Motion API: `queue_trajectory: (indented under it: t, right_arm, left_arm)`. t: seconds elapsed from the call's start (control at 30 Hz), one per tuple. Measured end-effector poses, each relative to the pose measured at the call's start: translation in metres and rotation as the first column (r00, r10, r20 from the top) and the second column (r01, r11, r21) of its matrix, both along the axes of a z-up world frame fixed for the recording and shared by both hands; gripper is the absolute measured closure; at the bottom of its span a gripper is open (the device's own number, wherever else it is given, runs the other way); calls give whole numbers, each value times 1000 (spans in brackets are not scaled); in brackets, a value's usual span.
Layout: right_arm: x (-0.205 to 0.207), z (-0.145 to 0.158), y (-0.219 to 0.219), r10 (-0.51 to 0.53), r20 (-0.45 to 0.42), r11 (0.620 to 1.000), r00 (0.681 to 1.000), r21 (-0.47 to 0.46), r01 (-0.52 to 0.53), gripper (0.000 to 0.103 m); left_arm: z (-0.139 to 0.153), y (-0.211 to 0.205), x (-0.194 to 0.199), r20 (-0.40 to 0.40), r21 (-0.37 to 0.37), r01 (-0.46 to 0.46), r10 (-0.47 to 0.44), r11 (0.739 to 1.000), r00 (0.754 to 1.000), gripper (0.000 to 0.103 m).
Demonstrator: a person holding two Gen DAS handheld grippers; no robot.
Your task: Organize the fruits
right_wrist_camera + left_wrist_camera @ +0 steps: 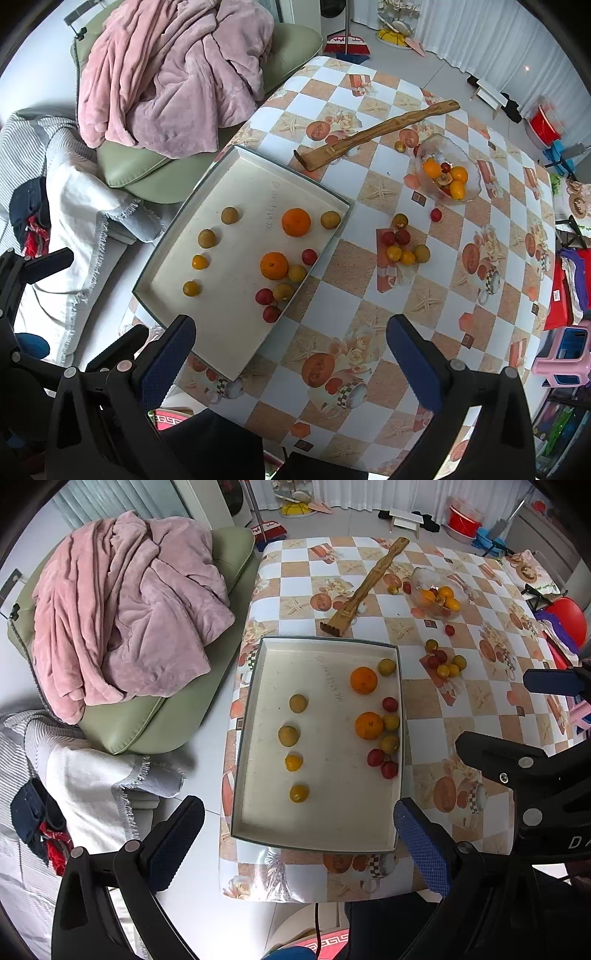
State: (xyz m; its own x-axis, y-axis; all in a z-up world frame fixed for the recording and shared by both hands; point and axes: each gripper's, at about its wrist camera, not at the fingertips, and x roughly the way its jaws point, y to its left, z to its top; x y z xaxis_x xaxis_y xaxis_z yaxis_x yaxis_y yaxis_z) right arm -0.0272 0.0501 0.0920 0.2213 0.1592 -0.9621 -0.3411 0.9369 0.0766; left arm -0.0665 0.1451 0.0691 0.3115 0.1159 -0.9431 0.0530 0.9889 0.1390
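Both sets of fingers spread wide and empty: left gripper [299, 843] above the tray's [258, 672] near edge, right gripper [291, 363] over bare tabletop [332, 258]. Fruit is split: a yellow row and two oranges [364, 680] in the tray, a loose cluster [404, 243] on the tabletop, more in the glass bowl [448, 173]. Risk: round fruit can roll off if nudged, and tight clusters invite double grabs.

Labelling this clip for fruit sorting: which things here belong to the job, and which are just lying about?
Belongs:
tray
oranges
loose fruit pile
glass bowl
left tongs, open
right tongs, open

Lying about:
wooden stick
pink blanket
green cushion
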Motion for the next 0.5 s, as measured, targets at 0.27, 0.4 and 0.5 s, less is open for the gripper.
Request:
queue_trajectory:
  t: [0.27,0.4,0.5]
  right_arm:
    - [5,-9,-3,10,-17,1000,1000,5,-9,0]
    - [5,-9,-3,9,-18,1000,1000,5,-9,0]
    - [5,-10,-2,8,-21,1000,1000,6,-8,0]
  left_arm:
    - [-5,-1,4,-28,0,-8,8,1000,1000,0]
    - [-8,-2,6,-45,-9,-14,14,1000,999,0]
    - [-8,-4,6,-36,-24,-15,14,1000,999,0]
